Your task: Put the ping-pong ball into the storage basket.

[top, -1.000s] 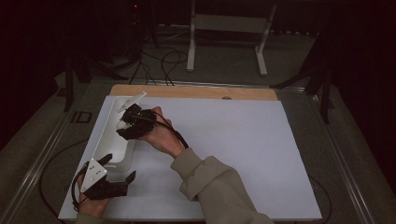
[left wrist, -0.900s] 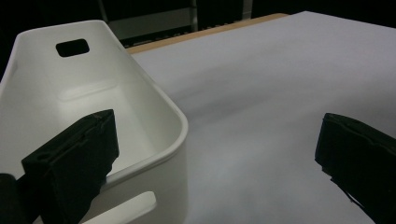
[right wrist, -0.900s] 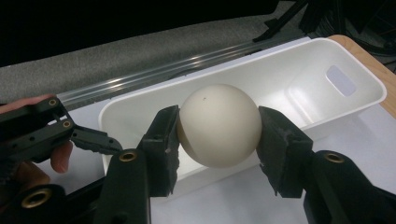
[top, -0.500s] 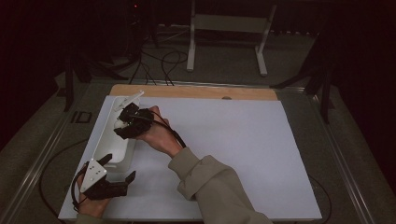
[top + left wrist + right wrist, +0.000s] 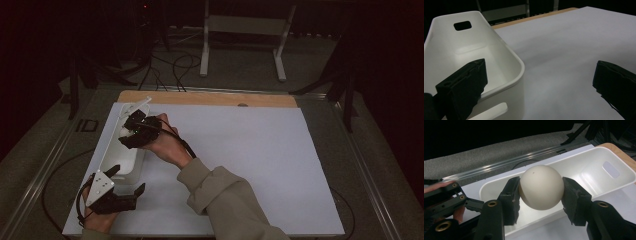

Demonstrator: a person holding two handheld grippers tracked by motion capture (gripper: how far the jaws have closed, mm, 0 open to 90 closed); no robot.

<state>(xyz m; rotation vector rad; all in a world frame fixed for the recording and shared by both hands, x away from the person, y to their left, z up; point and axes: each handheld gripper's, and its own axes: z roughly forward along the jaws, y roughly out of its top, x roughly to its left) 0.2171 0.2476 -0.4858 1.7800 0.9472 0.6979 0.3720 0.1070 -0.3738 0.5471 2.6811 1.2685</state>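
A white ball (image 5: pixel 541 187) is clamped between the two pads of my right gripper (image 5: pixel 541 183), which is shut on it. The ball hangs just above a long white bin (image 5: pixel 596 177) with slot handles in its end walls. From above, the right gripper (image 5: pixel 131 132) is over the far half of the bin (image 5: pixel 116 150), at the left of the table. My left gripper (image 5: pixel 127 179) rests at the bin's near end, open. In its own view the left gripper (image 5: pixel 539 68) straddles the bin's near corner (image 5: pixel 520 68), one jaw over the bin's inside, the other over the white sheet, neither pressing.
A white sheet (image 5: pixel 250 160) covers the tabletop, with a strip of bare wood (image 5: pixel 210 98) along the far edge. Cables and a white metal stand (image 5: pixel 242 30) lie on the floor beyond. A cable (image 5: pixel 55 180) runs off the table's left side.
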